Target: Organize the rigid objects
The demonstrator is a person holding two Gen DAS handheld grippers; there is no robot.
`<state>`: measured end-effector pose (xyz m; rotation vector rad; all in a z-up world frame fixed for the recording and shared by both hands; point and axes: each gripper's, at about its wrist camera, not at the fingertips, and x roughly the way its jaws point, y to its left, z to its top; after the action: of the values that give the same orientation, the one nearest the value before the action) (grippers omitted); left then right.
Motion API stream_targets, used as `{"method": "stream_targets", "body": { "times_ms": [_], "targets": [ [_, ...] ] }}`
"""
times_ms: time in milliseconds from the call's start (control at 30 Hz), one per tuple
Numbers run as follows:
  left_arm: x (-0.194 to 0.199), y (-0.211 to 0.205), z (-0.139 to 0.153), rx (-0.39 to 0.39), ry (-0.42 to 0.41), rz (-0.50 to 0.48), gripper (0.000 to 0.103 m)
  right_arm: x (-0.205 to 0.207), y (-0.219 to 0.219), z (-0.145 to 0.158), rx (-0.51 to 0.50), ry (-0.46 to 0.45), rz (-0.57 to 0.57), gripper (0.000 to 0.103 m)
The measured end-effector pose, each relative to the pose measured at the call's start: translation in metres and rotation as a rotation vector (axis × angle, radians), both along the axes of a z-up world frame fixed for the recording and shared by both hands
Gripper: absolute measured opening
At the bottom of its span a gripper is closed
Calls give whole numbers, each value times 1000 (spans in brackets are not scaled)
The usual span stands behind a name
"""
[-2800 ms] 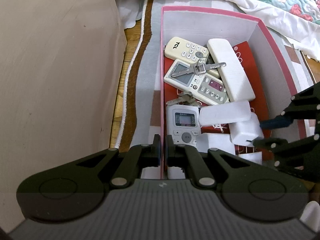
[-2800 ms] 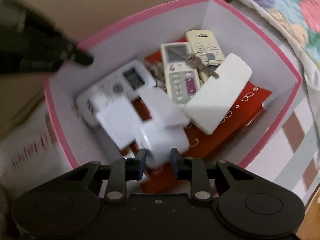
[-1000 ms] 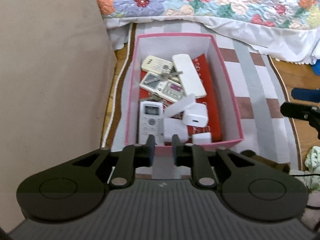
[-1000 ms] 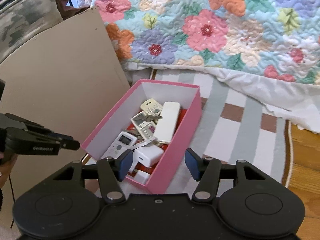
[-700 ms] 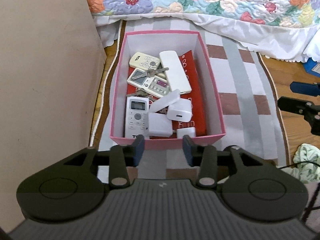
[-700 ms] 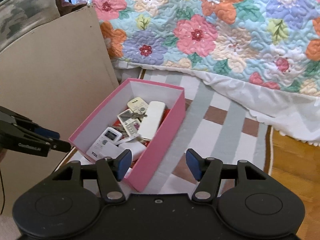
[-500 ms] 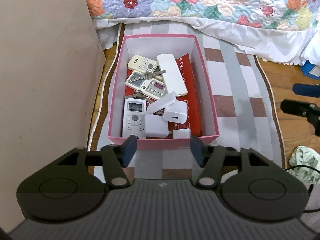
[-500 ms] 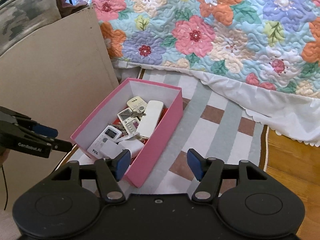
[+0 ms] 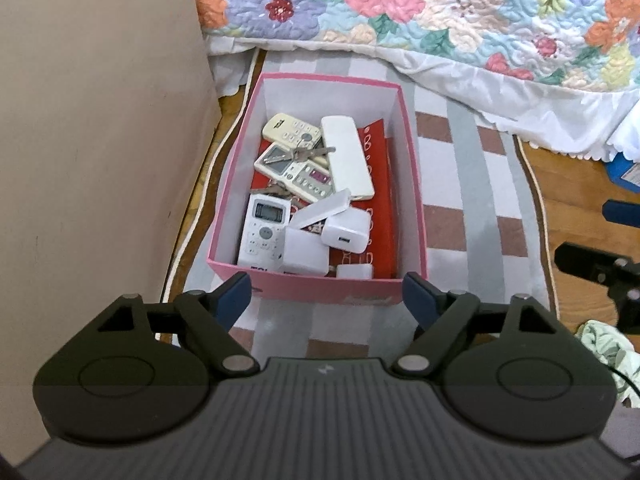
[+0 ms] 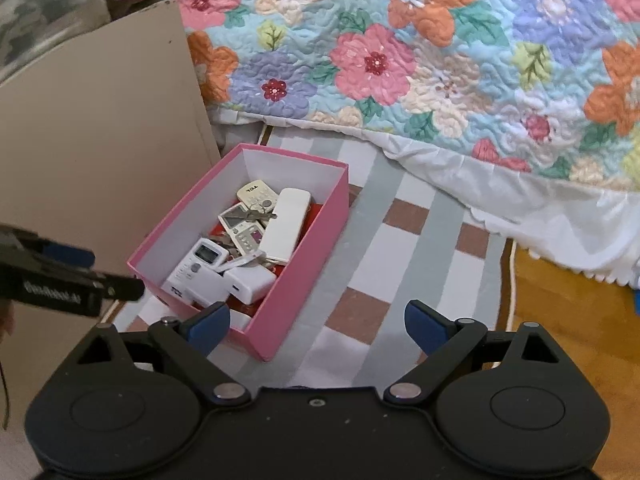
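Both grippers, left gripper (image 9: 326, 294) and right gripper (image 10: 318, 322), fingers wide apart, empty; pink box (image 9: 320, 290) just ahead: light stiff card, likely; grasp a wall.

Black grippers, blue-tipped fingers (image 9: 234, 294)

The box (image 9: 320, 290) sits on the rug (image 9: 472, 216), near its left edge, beside the board (image 9: 100, 140). The bed (image 9: 440, 8) is behind it. In the box, remotes (image 9: 264, 232) lie left, chargers (image 9: 346, 229) at the front.
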<state>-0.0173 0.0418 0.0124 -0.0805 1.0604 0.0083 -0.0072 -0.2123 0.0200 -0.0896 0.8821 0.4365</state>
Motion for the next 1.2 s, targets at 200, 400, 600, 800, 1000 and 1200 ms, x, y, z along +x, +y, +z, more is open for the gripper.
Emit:
{"method": "stream_targets", "body": {
  "times_ms": [200,400,600,800,1000,1200],
  "targets": [
    [-1,-2,-3,57,-9,9,91,0,-2,-7,27,50,-43,96],
    [0,-6,-3,88,8,-5,92,-1,-12,-11,22,65,-74,96],
    [6,-8,-15,114,70,-6,92,-2,-13,-19,-7,81,-50,96],
    [10,-11,-26,108,113,-15,92,-1,-27,-23,7,92,-95,96],
    [12,-16,-31,139,142,-32,92,0,-26,-25,-15,92,-100,96],
    [13,-19,-30,166,150,-43,92,-2,-22,-22,-43,67,-88,96]
  ]
}}
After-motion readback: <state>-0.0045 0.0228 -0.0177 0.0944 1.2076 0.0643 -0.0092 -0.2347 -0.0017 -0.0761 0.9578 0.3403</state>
